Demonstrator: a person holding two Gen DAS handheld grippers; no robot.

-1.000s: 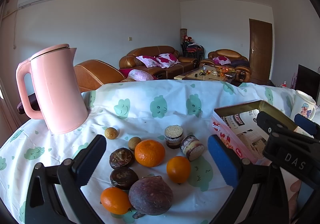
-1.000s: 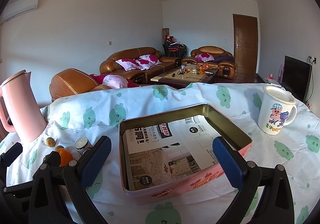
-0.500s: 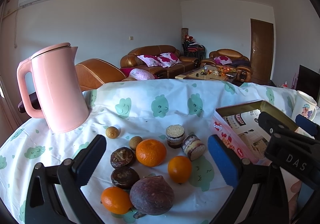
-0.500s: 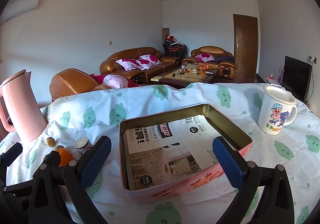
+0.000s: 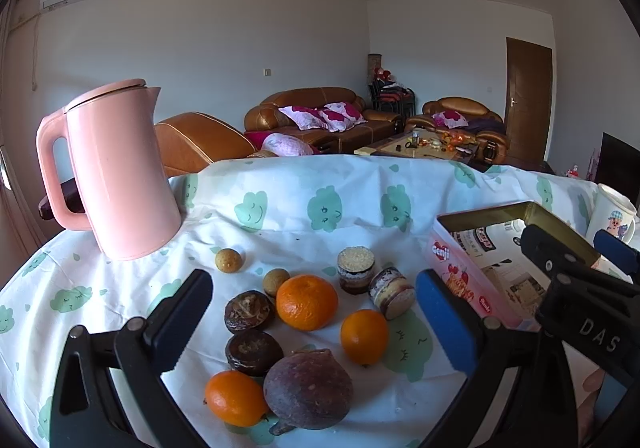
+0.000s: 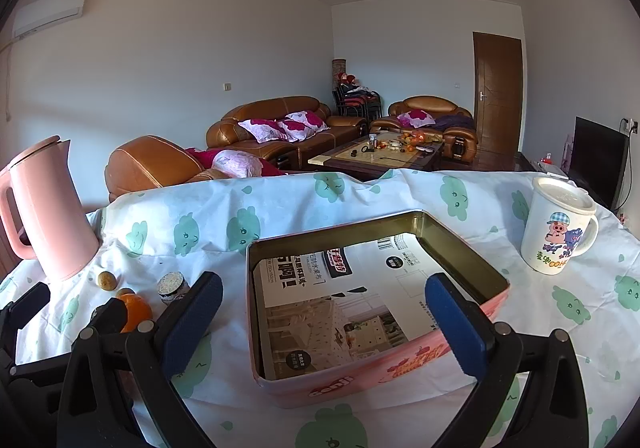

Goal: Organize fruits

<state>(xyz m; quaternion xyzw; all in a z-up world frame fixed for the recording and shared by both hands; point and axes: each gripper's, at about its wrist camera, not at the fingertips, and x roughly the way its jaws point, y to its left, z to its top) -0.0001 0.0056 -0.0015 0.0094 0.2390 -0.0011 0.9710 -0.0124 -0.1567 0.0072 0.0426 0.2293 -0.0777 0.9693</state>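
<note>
In the left wrist view my left gripper point(image 5: 316, 324) is open above a cluster of fruit on the cloud-print cloth: three oranges point(image 5: 307, 302), a large purple fruit point(image 5: 308, 390), two dark brown fruits point(image 5: 249, 312), two small tan round ones point(image 5: 228, 260) and two small layered cakes point(image 5: 355, 269). The pink tin point(image 5: 464, 272) stands to the right. In the right wrist view my right gripper point(image 6: 324, 324) is open in front of that tin point(image 6: 376, 376), which is lined with printed paper and holds no fruit. Both grippers hold nothing.
A pink kettle point(image 5: 116, 176) stands at the back left of the table. A white cartoon mug point(image 6: 560, 226) with a lid sits to the right of the tin. The table's far edge drops off toward brown sofas point(image 6: 280, 124) and a coffee table.
The left wrist view has shifted slightly, so the fruit sits a little farther right and lower in frame. The right gripper and the tin have not moved.
</note>
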